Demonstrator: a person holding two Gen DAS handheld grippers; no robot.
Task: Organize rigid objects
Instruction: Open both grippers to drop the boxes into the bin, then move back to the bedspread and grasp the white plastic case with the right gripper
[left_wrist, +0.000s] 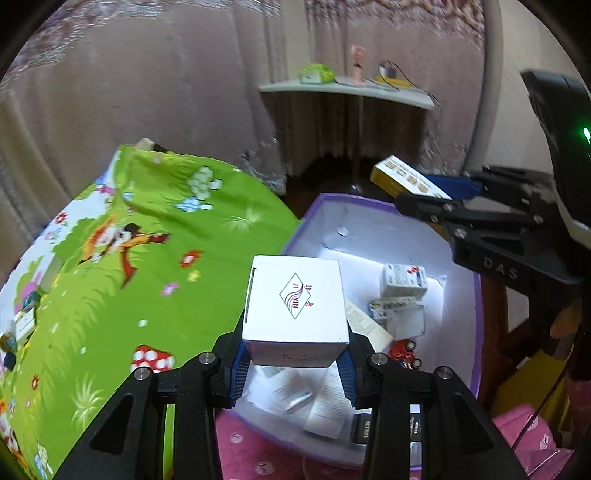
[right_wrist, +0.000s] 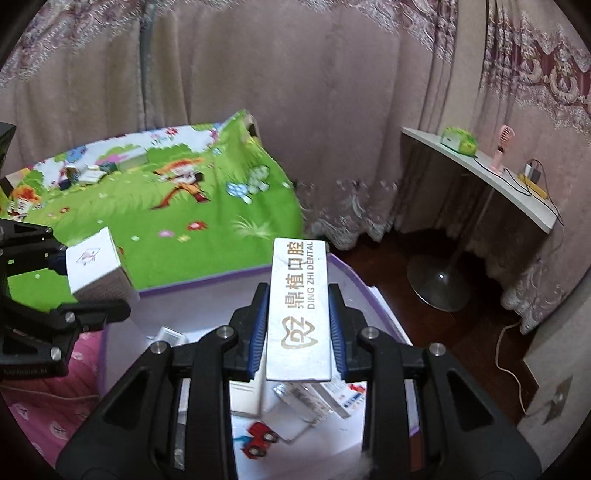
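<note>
Carrying both loads over the purple-rimmed bin (left_wrist: 476, 295), the left claw (left_wrist: 293, 363) clamps a white cube box (left_wrist: 295, 299) and the right claw (right_wrist: 299, 332) a long dental box (right_wrist: 299, 310); next, lower and release inside.

We see the open storage box (left_wrist: 461, 369) below both tools. Its far half shows bare white floor, so there is room to lower a tool there. Its near half is crowded with small cartons (left_wrist: 404, 282), paper leaflets (left_wrist: 327, 406) and a red toy car (left_wrist: 404, 349).

The left tool (left_wrist: 293, 373), clamped on a white cube box (left_wrist: 295, 302), and the right tool (right_wrist: 297, 339), clamped on a long dental box (right_wrist: 299, 314), hang close together over the box; each blocks the other's sideways path.

To the left, the green cartoon sheet (left_wrist: 110, 258) offers a broad free surface. Small boxes (right_wrist: 88, 173) occupy its far edge. Curtains (right_wrist: 314, 92) close off the far side.
</note>
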